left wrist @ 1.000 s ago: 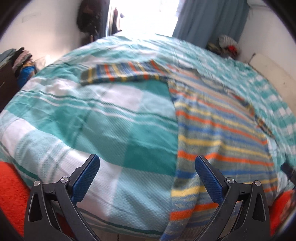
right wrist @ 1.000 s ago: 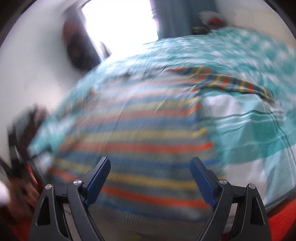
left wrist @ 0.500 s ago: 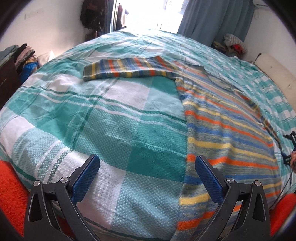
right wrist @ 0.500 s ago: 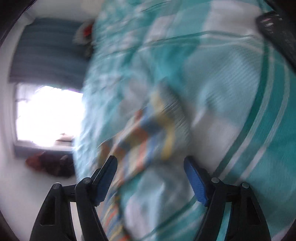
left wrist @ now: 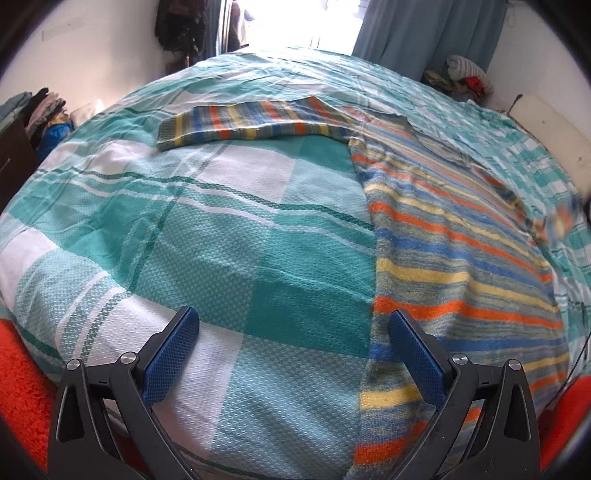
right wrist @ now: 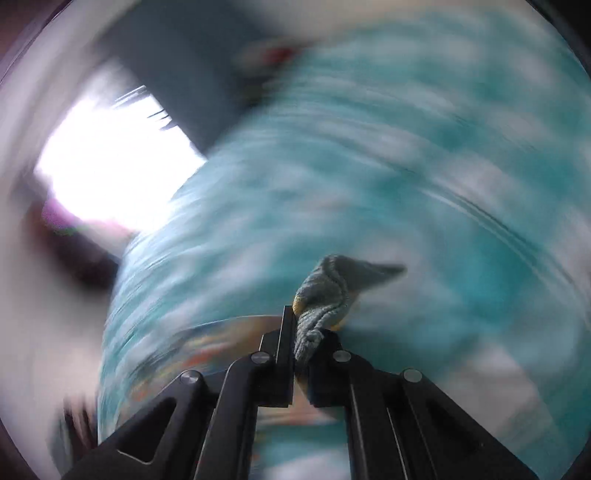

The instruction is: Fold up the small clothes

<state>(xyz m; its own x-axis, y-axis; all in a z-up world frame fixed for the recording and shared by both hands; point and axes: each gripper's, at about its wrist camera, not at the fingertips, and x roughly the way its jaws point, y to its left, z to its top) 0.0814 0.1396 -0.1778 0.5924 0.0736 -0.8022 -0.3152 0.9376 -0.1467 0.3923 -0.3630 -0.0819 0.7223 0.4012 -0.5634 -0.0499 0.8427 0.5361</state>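
Observation:
A striped knit sweater [left wrist: 454,236] in blue, orange, yellow and grey lies flat on the bed, body at the right, one sleeve [left wrist: 251,123] stretched out to the far left. My left gripper [left wrist: 293,354] is open and empty, low over the near edge of the bed, with its right finger at the sweater's left hem. My right gripper [right wrist: 301,332] is shut on a bunched grey knit edge of the sweater [right wrist: 328,291], held above the bedspread. The right wrist view is heavily blurred by motion.
A teal and white checked bedspread [left wrist: 207,236] covers the bed. An orange rug [left wrist: 22,387] lies below its near edge. Piles of clothes [left wrist: 44,114] sit at the left wall, more [left wrist: 465,75] at the back right by a blue curtain [left wrist: 421,33].
My right gripper was open over the sweater's far sleeve; now it is shut on a bunch of knit and swinging fast. My left gripper has hardly moved.

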